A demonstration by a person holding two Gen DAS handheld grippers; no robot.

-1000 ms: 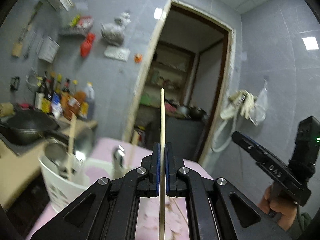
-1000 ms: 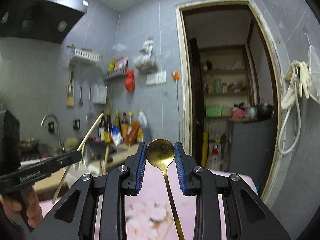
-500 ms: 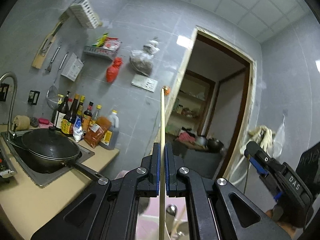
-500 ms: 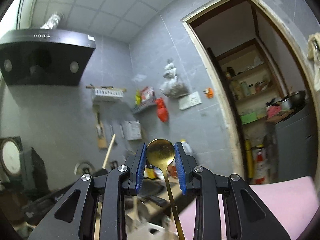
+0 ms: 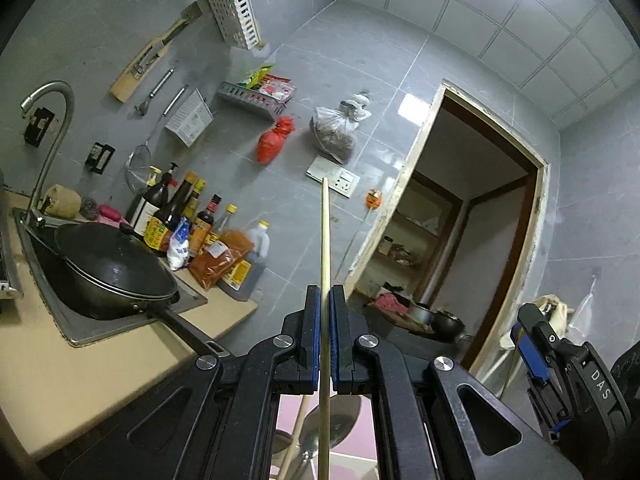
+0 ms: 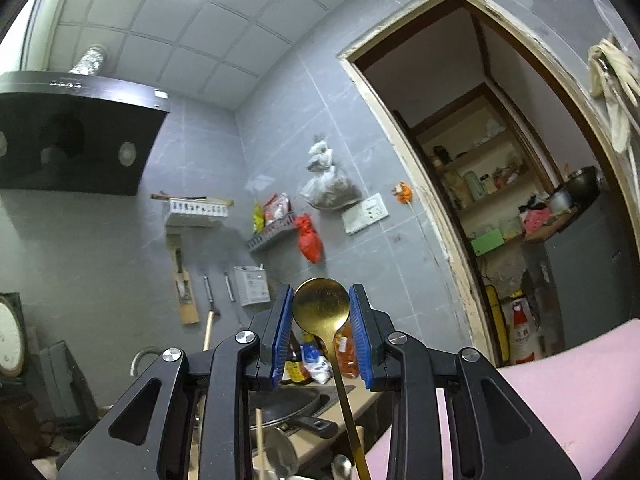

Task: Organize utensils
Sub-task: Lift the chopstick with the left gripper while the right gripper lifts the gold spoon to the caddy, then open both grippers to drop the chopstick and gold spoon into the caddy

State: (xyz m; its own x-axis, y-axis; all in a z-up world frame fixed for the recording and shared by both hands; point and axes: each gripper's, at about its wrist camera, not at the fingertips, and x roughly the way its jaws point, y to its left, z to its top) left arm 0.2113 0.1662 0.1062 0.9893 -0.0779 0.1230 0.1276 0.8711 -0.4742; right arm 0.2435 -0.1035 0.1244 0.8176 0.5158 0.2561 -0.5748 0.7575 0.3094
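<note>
Both tongs loaded, utensils lifted high over the holder

Left gripper (image 5: 325, 336) is clamped on a chopstick (image 5: 324, 240) standing upright; right gripper (image 6: 321, 332) pinches a gold spoon (image 6: 322, 312) by its bowl, handle hanging down. Below them show metal ladles (image 6: 280, 456) and wooden sticks, probably the holder's contents. To finish well, lower each piece straight down, handle first, and release only once it rests among the others, clear of the wok (image 5: 112, 272)

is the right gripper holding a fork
No, the right gripper is shut on a gold spoon, its round bowl sitting between the blue pads.
</note>
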